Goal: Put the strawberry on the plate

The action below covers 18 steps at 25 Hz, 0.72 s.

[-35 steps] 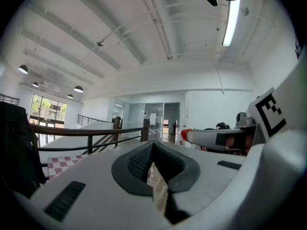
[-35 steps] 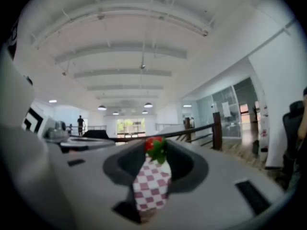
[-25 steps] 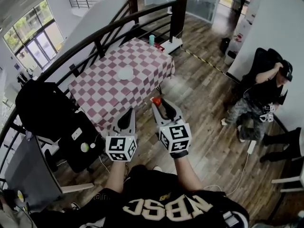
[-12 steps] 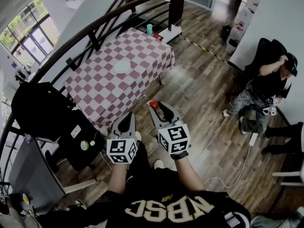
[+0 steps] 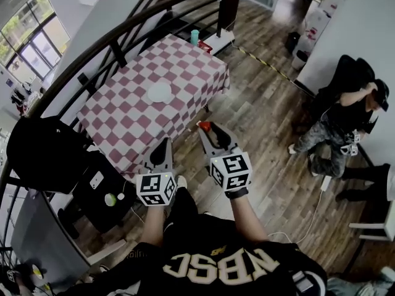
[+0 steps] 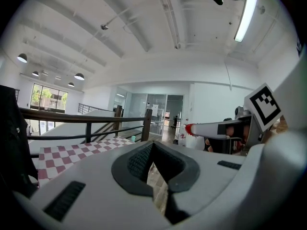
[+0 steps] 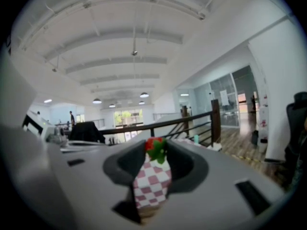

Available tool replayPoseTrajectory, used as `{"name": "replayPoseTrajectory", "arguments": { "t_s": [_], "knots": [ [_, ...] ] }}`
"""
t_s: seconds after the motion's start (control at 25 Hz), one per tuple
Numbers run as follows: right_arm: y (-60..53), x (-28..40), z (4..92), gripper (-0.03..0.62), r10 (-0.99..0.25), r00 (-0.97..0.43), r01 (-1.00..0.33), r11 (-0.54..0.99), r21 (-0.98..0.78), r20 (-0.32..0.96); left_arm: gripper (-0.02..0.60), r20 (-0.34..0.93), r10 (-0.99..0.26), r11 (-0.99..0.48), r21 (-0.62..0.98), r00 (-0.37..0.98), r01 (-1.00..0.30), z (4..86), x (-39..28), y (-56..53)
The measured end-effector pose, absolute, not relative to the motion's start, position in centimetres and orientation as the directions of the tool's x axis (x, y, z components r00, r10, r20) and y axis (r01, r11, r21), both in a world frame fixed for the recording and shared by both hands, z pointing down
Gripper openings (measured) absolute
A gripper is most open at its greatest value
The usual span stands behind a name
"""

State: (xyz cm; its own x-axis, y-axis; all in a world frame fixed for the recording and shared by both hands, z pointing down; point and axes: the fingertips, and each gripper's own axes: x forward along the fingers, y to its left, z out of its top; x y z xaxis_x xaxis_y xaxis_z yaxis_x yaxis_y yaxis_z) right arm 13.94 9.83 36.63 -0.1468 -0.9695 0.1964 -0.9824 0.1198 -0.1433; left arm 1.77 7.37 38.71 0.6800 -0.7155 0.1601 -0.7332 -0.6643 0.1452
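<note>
A red strawberry (image 5: 203, 126) with a green cap (image 7: 156, 149) sits pinched at the tips of my right gripper (image 5: 207, 130), which is shut on it above the wooden floor, just off the table's near right corner. The white plate (image 5: 160, 92) lies bare in the middle of the red-and-white checked table (image 5: 126, 125), ahead and to the left of the strawberry. My left gripper (image 5: 165, 144) hovers beside the right one near the table's front edge, its tips (image 6: 152, 145) together with nothing in them. In the left gripper view the right gripper (image 6: 192, 128) shows with the red fruit at its tip.
A dark curved railing (image 5: 123, 32) runs behind the table. A teal cup (image 5: 194, 37) stands at the table's far end. A black chair with a bag (image 5: 46, 156) stands at the left. A person (image 5: 345, 119) sits at the right on the wooden floor (image 5: 271, 103).
Both grippers have come a little closer to the table's near corner, and the table and plate look nearer. The right gripper still holds the strawberry.
</note>
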Motion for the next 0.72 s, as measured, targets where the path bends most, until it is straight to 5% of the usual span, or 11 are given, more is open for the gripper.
{"name": "replayPoseTrajectory", "arguments": {
  "t_s": [0.72],
  "knots": [
    [-10.9, 6.2, 34.1, 0.141, -0.961, -0.206, -0.978, 0.206, -0.017, 0.184, 0.008, 0.135, -0.707, -0.664, 0.213, 0.695, -0.717, 38.5, -3.9, -11.7]
  ]
}}
